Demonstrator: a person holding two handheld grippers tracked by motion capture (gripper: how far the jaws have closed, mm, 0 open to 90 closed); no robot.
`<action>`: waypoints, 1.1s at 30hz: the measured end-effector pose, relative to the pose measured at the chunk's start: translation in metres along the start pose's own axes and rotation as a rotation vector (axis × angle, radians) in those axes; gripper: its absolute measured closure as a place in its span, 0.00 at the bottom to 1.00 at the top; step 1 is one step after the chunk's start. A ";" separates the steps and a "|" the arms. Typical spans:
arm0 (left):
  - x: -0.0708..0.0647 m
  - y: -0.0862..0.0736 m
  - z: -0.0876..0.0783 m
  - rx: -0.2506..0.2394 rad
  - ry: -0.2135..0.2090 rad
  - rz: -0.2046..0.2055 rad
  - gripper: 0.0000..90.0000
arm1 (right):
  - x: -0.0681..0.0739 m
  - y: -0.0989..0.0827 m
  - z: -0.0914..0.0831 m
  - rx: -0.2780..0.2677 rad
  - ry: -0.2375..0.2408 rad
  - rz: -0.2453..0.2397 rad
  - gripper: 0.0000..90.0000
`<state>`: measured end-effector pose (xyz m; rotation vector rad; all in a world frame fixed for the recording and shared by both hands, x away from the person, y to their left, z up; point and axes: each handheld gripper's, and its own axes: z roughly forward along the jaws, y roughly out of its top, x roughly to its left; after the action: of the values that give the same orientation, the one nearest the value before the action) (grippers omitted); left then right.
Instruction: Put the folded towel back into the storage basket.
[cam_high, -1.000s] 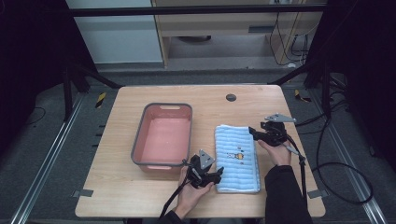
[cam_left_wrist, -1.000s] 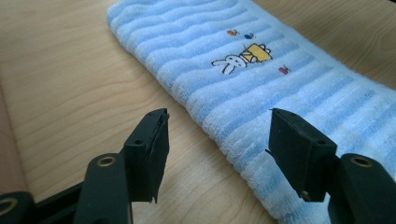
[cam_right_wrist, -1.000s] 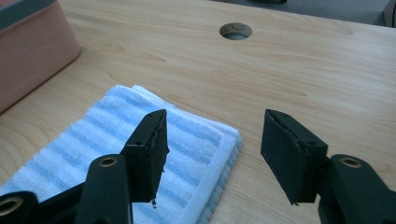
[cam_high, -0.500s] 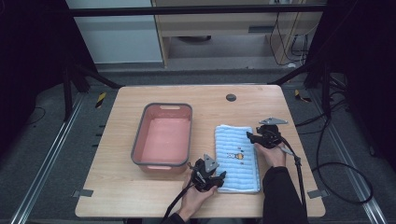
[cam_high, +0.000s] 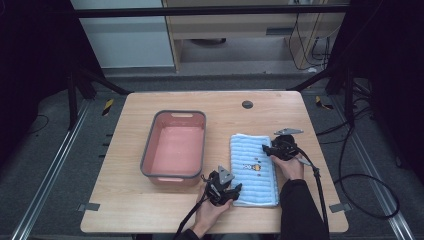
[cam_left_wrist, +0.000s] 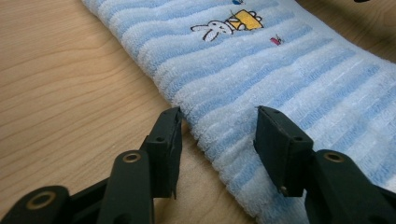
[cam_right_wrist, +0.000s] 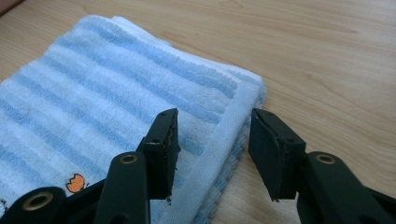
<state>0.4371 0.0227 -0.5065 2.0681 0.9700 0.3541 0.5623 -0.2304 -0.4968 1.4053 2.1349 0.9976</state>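
Note:
A folded light-blue striped towel (cam_high: 252, 167) with a small rabbit picture lies on the wooden table (cam_high: 125, 200), right of a pink basin (cam_high: 145, 161). My left gripper (cam_high: 236, 190) sits low at the towel's near left corner. In the left gripper view the towel (cam_left_wrist: 280, 60) has its long edge between the jaws of that gripper (cam_left_wrist: 217, 123), which have just been closing and still stand apart. My right gripper (cam_high: 265, 149) is at the towel's far right edge. There its jaws (cam_right_wrist: 212, 126) straddle the towel's (cam_right_wrist: 93, 84) hemmed edge; they have also been closing and still show a gap.
The pink basin stands empty at the table's middle left, close to the left hand. A dark round hole (cam_high: 247, 104) is in the tabletop near the far edge. Cables trail from both grippers off the near and right sides. Bare wood lies right of the towel (cam_right_wrist: 327, 56).
The right gripper has sunk onto the towel's far right edge. Both pairs of jaws have narrowed around the towel's edges. The left hand has barely shifted.

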 end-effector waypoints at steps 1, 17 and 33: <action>0.000 0.000 0.000 0.001 0.001 0.001 0.58 | 0.000 0.000 0.001 0.002 0.001 0.002 0.60; -0.004 0.002 0.000 0.005 -0.012 -0.007 0.79 | 0.002 -0.005 0.003 0.003 0.041 0.038 0.81; 0.000 0.007 -0.009 -0.033 -0.028 -0.025 0.94 | 0.004 0.001 -0.011 -0.032 0.060 0.028 0.92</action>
<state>0.4357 0.0247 -0.4956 2.0241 0.9654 0.3251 0.5538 -0.2303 -0.4879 1.4112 2.1372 1.0929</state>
